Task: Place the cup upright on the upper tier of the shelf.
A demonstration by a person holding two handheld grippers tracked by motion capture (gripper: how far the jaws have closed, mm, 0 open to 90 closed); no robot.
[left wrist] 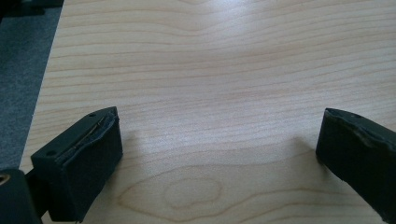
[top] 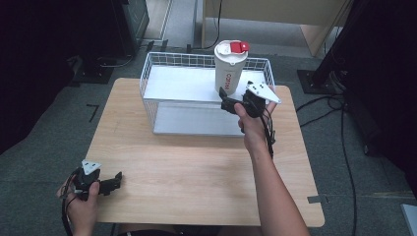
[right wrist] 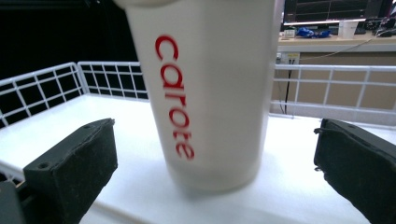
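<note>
While the cup (top: 229,69) stands upright on the white floor of the wire basket (top: 162,59), near its right-hand end in the high view, the right gripper (top: 235,102) is held just in front of it at the basket's near rim. In the right gripper view the cup (right wrist: 210,93) is seen between the two black jaws, which stand wide apart; a clear gap is left on either side, so the pads are not pressed on it. Red lettering is read down the cup's white wall, and a white lid with a red tab (top: 239,46) is noted on top in the high view. The cup's base is set flat on the basket floor (right wrist: 56,135); slight blur is noted on the cup wall.

The left gripper (top: 110,183) is held low at the near left corner of the table (top: 196,162), well apart from the basket. In the left gripper view its jaws are spread wide over bare wood (left wrist: 210,93), with nothing between them. The left hand (top: 81,206) is wrapped round the gripper body, and a cable is seen trailing from it. The right hand (top: 253,123) is seen over the table behind its gripper, with the forearm entering from the bottom edge.
</note>
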